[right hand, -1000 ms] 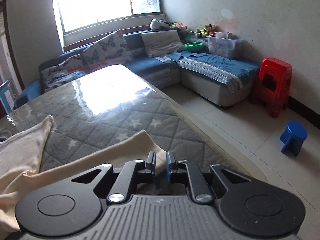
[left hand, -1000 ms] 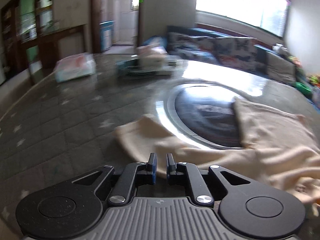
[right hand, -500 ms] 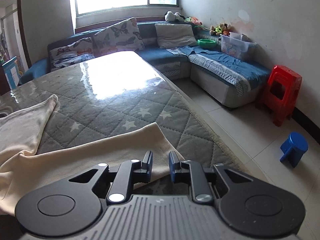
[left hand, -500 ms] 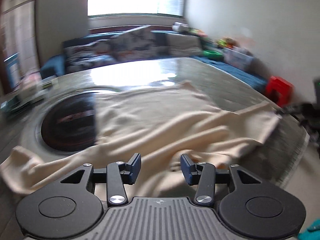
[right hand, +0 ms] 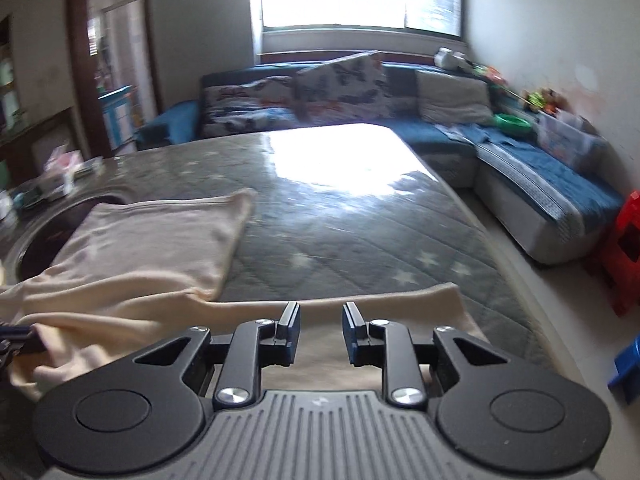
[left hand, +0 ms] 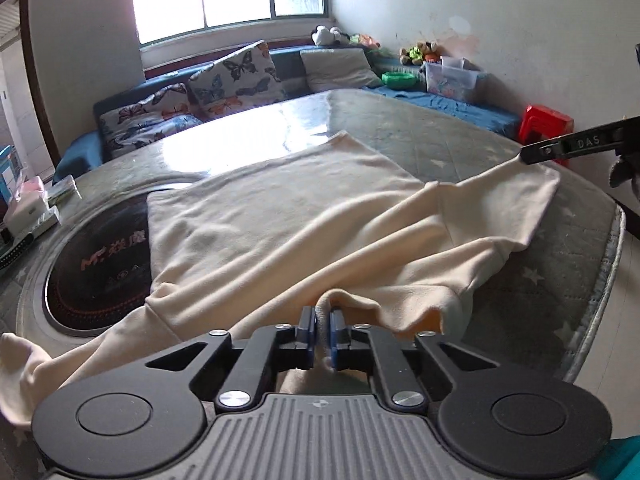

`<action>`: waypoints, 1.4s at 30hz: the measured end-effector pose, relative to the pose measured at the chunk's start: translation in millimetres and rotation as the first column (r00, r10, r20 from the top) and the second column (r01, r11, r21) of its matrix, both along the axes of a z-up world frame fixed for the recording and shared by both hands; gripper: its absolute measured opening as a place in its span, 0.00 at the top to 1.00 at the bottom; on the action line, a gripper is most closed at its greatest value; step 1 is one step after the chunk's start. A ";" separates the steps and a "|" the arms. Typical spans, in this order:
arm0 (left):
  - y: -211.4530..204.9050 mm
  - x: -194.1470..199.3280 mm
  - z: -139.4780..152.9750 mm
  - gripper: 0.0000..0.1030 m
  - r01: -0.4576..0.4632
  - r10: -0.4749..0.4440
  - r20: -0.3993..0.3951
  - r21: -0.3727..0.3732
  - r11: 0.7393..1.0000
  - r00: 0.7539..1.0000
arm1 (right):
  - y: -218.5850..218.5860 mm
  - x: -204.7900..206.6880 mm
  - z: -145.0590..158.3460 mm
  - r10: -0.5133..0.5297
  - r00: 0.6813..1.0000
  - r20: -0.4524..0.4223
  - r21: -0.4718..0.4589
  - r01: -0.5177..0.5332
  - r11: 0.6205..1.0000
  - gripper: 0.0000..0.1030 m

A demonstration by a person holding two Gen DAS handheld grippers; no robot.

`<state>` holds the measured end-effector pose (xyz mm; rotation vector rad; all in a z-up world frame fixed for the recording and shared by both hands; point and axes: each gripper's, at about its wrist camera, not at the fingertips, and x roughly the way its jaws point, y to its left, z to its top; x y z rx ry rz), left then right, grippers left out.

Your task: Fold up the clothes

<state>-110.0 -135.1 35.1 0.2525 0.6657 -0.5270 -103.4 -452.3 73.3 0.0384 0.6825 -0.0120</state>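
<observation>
Fabric is bunched between the blue pads of the left gripper [left hand: 323,334] at the bottom centre of the left wrist view, so it's clamped on a fold of the cream garment [left hand: 288,216]. The right gripper [right hand: 320,334] sits low in its own frame with its jaws spread apart and nothing between them, just cream cloth lying underneath. Funny thing though: in the left view a dark finger at the right edge looks like it's touching a pulled-up corner of the garment, so whether that corner is pinched can't be settled from there.

The garment sprawls across the middle of the grey quilted table cover [left hand: 448,140], rumpled near the camera and flatter further up. On the left of the frame its edge overlaps a round dark cooktop [left hand: 96,264] set into the table. Beyond the table, butterfly cushions [left hand: 236,76] lean on a blue sofa [right hand: 560,184] under a bright window. A red stool [left hand: 546,124] shows at the right edge, with a clear plastic bin [left hand: 452,76] above it.
</observation>
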 end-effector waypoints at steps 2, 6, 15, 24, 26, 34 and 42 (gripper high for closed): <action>3.6 -8.1 6.4 0.94 0.011 -0.011 0.014 -0.015 1.000 1.000 | 15.6 1.0 5.5 0.070 0.998 0.004 0.000 -0.070 0.998 0.78; 8.6 -29.2 15.9 0.94 0.054 -0.054 0.024 -0.030 0.998 0.998 | 47.5 3.6 15.5 0.214 0.977 -0.002 0.017 -0.214 0.977 0.78; 6.7 -30.4 -2.9 0.90 0.109 -0.108 -0.043 0.019 0.994 0.993 | 125.4 -0.9 -8.1 0.497 0.864 -0.084 -0.043 -0.502 0.864 0.78; 19.2 -7.4 23.6 0.89 0.059 -0.060 -0.016 -0.082 0.995 0.998 | 141.1 -19.4 -34.9 0.588 0.783 -0.205 -0.080 -0.612 0.787 0.79; 15.1 6.5 15.3 0.89 0.023 -0.026 -0.041 -0.086 0.996 0.999 | 138.6 -20.3 -31.8 0.594 0.777 -0.208 -0.080 -0.619 0.781 0.79; -2.6 6.4 -14.8 0.90 0.062 -0.069 -0.096 -0.074 0.995 0.993 | 118.2 22.5 -17.2 0.473 0.876 -0.089 -0.093 -0.481 0.872 0.78; -0.5 -5.9 -15.0 0.76 0.105 -0.111 -0.079 -0.070 0.992 0.991 | 85.7 66.0 -41.0 0.309 0.944 -0.114 -0.065 -0.318 0.946 0.79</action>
